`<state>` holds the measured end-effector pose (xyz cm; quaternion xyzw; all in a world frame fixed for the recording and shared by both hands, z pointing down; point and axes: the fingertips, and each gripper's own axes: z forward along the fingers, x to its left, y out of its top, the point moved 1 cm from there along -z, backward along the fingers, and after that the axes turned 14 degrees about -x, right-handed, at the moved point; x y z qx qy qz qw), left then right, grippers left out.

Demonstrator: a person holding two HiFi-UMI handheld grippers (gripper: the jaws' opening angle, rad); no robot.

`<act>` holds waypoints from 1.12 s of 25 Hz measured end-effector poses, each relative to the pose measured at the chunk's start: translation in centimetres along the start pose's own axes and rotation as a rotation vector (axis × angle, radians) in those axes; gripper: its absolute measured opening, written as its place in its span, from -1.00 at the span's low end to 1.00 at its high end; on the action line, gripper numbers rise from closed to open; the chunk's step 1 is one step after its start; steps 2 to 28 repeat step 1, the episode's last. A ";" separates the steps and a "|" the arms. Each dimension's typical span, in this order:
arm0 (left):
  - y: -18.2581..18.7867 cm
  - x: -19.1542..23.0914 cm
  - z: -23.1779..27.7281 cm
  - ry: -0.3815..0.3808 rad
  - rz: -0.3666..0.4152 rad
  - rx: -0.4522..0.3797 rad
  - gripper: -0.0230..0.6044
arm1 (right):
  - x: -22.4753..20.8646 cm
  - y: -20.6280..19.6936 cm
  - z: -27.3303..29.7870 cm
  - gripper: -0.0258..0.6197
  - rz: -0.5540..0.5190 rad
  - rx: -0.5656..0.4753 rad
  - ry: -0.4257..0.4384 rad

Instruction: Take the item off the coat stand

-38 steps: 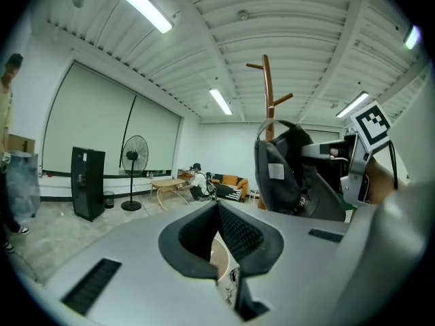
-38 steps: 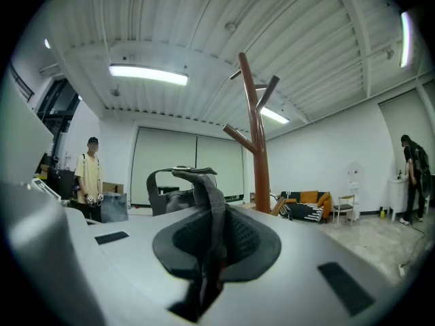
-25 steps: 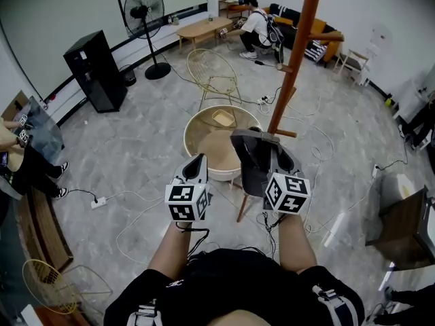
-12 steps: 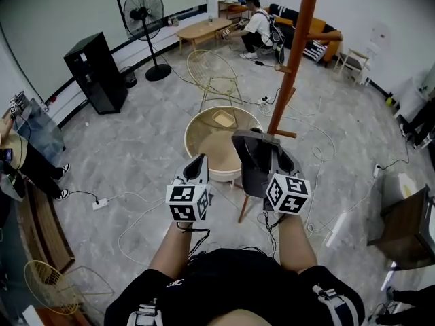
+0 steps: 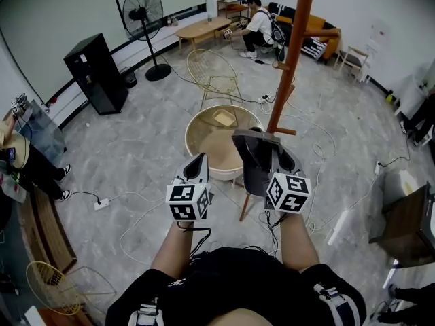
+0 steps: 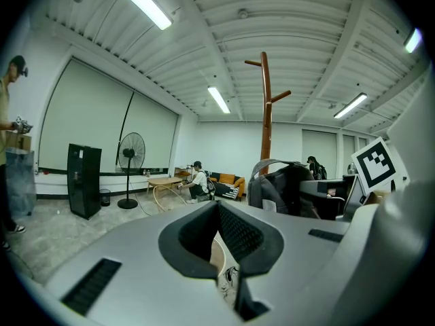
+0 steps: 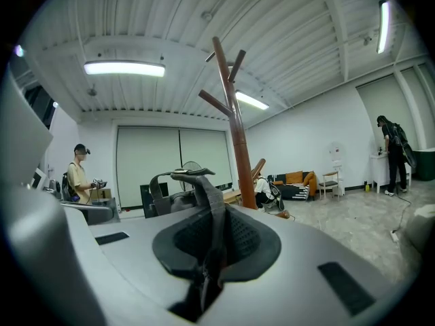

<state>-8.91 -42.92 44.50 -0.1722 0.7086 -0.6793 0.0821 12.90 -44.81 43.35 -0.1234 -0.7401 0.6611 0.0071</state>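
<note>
A dark grey backpack (image 5: 253,163) hangs in front of me, beside the brown wooden coat stand (image 5: 292,53), and I cannot tell whether it touches the stand. My right gripper (image 5: 270,145) is shut on its top strap (image 7: 208,197), which runs up between the pads. In the right gripper view the coat stand (image 7: 237,141) rises just behind the strap. My left gripper (image 5: 198,161) floats to the left of the bag, holding nothing, its jaws closed to a thin slit. The left gripper view shows the backpack (image 6: 285,189) at right and the stand (image 6: 265,114) behind it.
A round wooden tub (image 5: 201,124) sits just beyond my grippers, with a wire chair (image 5: 214,73) behind it. A floor fan (image 5: 144,9), a black speaker (image 5: 95,70), floor cables (image 5: 136,216), a crouching person (image 5: 257,26) and a brown cabinet (image 5: 408,226) ring the room.
Both grippers and the backpack stay where they were. Only the person at the left edge has shifted a little.
</note>
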 end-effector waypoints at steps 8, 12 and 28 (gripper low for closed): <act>0.1 0.0 -0.1 0.000 0.000 0.000 -0.89 | 0.0 0.1 -0.1 -0.83 0.000 -0.001 0.000; 0.1 0.0 -0.1 0.000 0.000 0.000 -0.89 | 0.0 0.1 -0.1 -0.83 0.000 -0.001 0.000; 0.1 0.0 -0.1 0.000 0.000 0.000 -0.89 | 0.0 0.1 -0.1 -0.83 0.000 -0.001 0.000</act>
